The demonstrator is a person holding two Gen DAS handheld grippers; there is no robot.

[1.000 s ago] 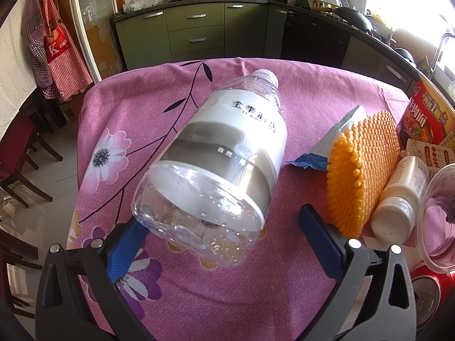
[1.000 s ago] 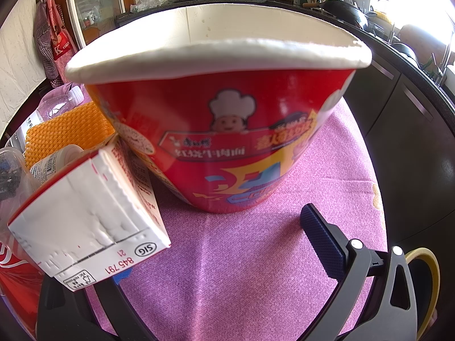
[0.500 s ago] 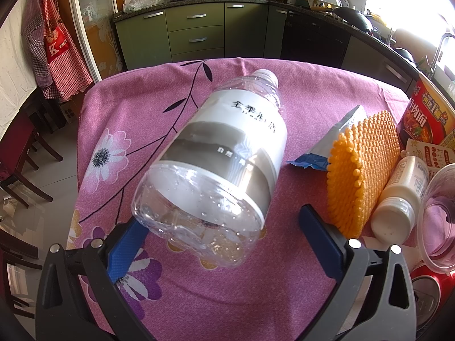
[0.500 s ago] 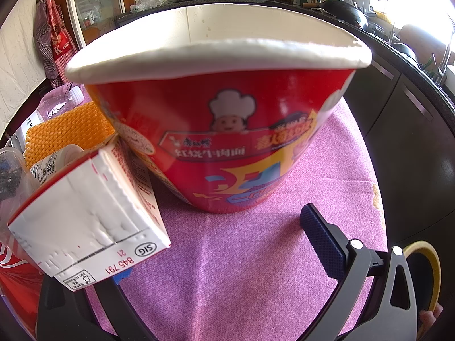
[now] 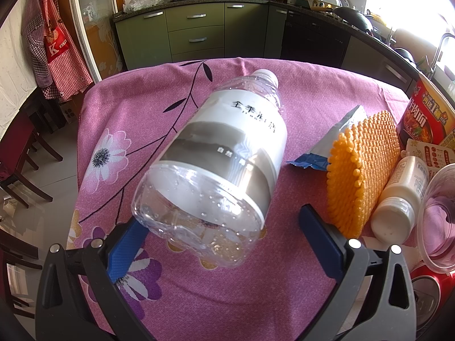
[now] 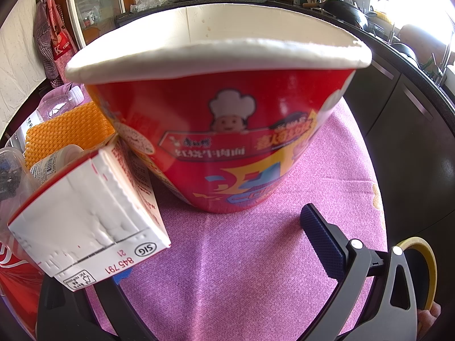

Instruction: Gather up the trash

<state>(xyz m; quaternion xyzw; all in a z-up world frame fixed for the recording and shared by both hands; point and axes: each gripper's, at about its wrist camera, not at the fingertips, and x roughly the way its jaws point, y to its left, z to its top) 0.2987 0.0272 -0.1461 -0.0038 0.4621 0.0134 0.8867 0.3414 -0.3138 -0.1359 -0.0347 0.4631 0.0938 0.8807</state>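
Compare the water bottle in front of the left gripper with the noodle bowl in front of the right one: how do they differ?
The water bottle lies on its side, base toward the camera; the noodle bowl stands upright with its mouth open. The bottle is clear plastic with a grey and white label, the bowl red with a cartoon chef and a white rim. The bottle keeps its cap; the bowl has no lid. Both rest on the pink tablecloth, ungripped.
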